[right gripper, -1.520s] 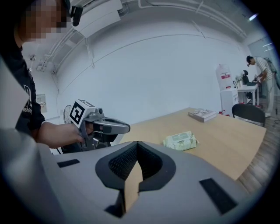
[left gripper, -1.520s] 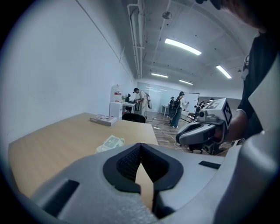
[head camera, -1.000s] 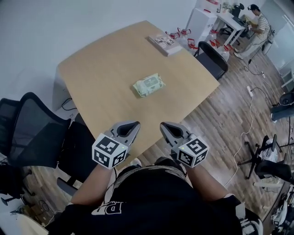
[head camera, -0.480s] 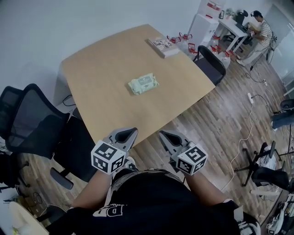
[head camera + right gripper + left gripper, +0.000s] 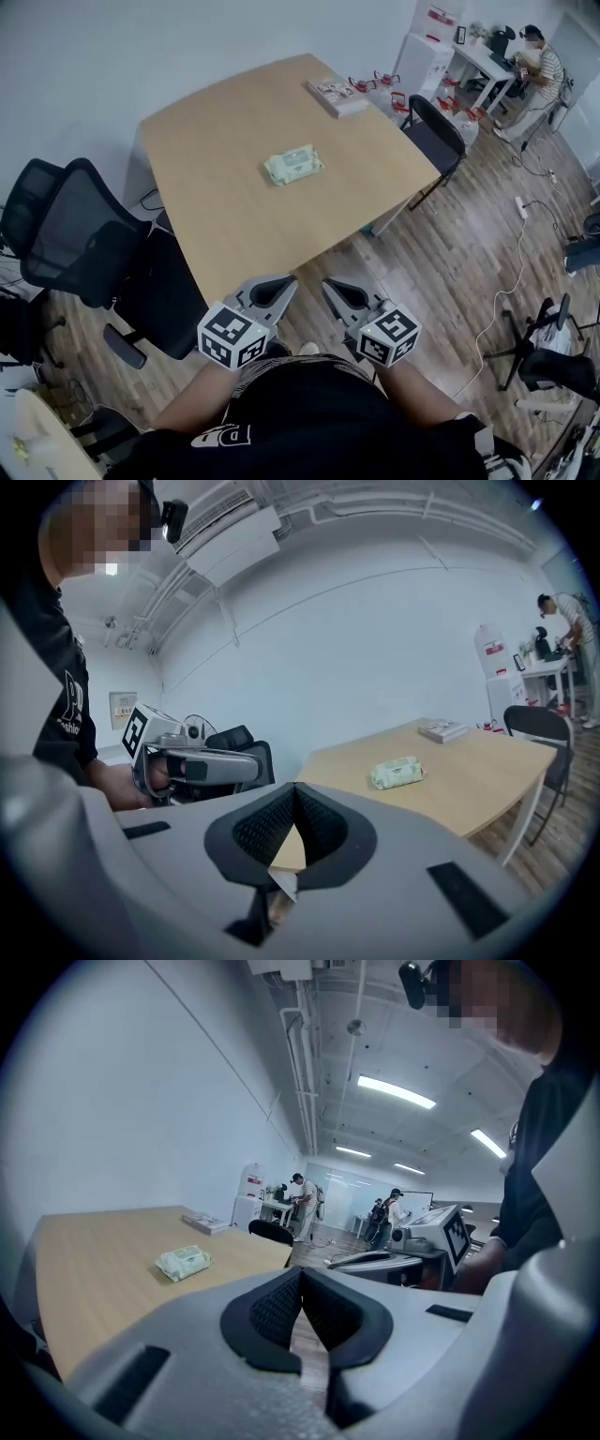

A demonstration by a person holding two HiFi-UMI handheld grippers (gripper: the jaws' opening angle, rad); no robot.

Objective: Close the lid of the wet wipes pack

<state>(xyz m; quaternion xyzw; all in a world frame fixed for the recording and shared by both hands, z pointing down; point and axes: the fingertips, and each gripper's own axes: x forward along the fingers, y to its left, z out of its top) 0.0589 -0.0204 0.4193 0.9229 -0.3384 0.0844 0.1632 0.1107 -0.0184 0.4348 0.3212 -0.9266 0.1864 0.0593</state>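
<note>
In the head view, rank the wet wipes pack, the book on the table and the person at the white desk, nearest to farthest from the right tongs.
1. Wet wipes pack, in the middle of the table, ahead of the right tongs.
2. Book, at the table's far edge.
3. Person, at the white desk, far right, beyond the table.

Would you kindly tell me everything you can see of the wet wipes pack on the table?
The wet wipes pack is a soft, pale green, pillow-shaped pouch that looks like plastic film, with a lighter rectangular panel on its top face. It lies flat near the middle of the light wooden table, its long side slightly askew to the table's edges. Nothing but the table touches it. Whether the pack is closed cannot be made out from this far off.
</note>
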